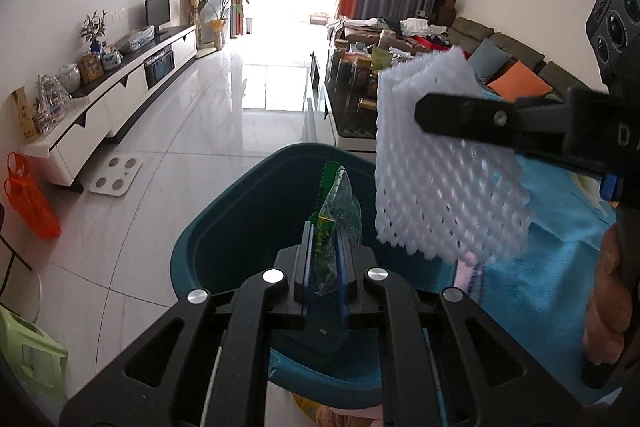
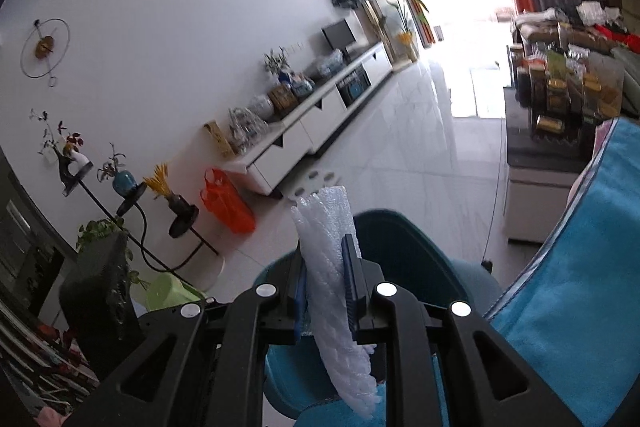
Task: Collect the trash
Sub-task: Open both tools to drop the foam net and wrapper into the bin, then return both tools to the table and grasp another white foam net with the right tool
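My left gripper (image 1: 325,231) is shut on a clear and green plastic wrapper (image 1: 335,211) and holds it over the open teal trash bin (image 1: 224,227). My right gripper (image 2: 325,247) is shut on a white foam net sleeve (image 2: 334,267). In the left wrist view the right gripper (image 1: 424,113) reaches in from the right with the foam net (image 1: 440,183) hanging above the bin's right rim. The bin also shows below the right gripper (image 2: 404,247).
A blue cloth (image 1: 552,239) covers the surface to the right of the bin. A cluttered glass coffee table (image 1: 352,95) stands beyond it. A white TV cabinet (image 1: 120,95), an orange bag (image 1: 30,199), a white scale (image 1: 116,174) and a green stool (image 1: 28,359) are at the left on the tiled floor.
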A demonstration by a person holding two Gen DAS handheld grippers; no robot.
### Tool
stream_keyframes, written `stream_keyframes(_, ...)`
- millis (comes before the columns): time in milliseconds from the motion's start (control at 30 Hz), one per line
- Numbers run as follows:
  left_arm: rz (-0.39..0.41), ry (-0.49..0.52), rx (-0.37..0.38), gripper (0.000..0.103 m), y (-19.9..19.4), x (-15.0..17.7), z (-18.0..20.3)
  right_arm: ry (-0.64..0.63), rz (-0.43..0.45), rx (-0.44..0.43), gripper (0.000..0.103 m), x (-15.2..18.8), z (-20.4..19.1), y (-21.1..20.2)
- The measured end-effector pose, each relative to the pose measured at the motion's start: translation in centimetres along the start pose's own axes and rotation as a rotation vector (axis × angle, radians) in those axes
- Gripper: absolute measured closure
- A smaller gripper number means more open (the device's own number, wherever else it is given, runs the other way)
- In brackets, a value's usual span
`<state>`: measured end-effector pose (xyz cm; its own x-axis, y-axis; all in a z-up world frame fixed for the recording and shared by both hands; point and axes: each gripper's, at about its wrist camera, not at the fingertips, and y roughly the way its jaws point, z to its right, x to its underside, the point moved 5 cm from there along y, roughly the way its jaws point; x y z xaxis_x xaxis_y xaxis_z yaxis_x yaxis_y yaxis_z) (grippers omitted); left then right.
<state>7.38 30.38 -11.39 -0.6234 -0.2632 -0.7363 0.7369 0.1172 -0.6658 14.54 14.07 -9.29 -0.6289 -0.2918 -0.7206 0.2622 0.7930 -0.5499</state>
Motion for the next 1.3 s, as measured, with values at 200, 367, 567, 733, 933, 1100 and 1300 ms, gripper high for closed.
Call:
stream_keyframes(200,-0.009,-0.032,-0.011,0.073,0.7,0.4,-0.7,0.036,-0.033,0.023,0.074,0.2,0.8,0.7)
stream_keyframes(367,-0.001,-0.055,-0.013,0.063,1.2,0.4,-1.1,0.056,-0.027,0.036,0.066,0.3,1.2,0.2)
stream_keyframes(567,0.054,-0.065,-0.027,0.059,-0.3,-0.3,-0.8,0.073,0.015,0.028,0.066,0.3,1.6,-2.6)
stream_keyframes(733,0.153,0.0,0.039,0.045,-4.0,-1.1,2.0,0.025,0.082,0.02,0.062,0.6,0.6,-7.5)
stream_keyframes(933,0.193,0.123,0.228,0.04,-7.5,-0.2,9.6,-0.03,0.148,0.087,0.058,2.0,1.1,-14.4)
stream_keyframes(1100,0.162,0.242,0.394,0.039,-8.5,2.2,17.6,-0.024,0.224,0.194,0.057,4.1,3.4,-21.3)
stream_keyframes(1300,0.121,0.337,0.563,0.039,-9.4,4.5,25.8,0.031,0.293,0.375,0.057,7.4,7.0,-29.1)
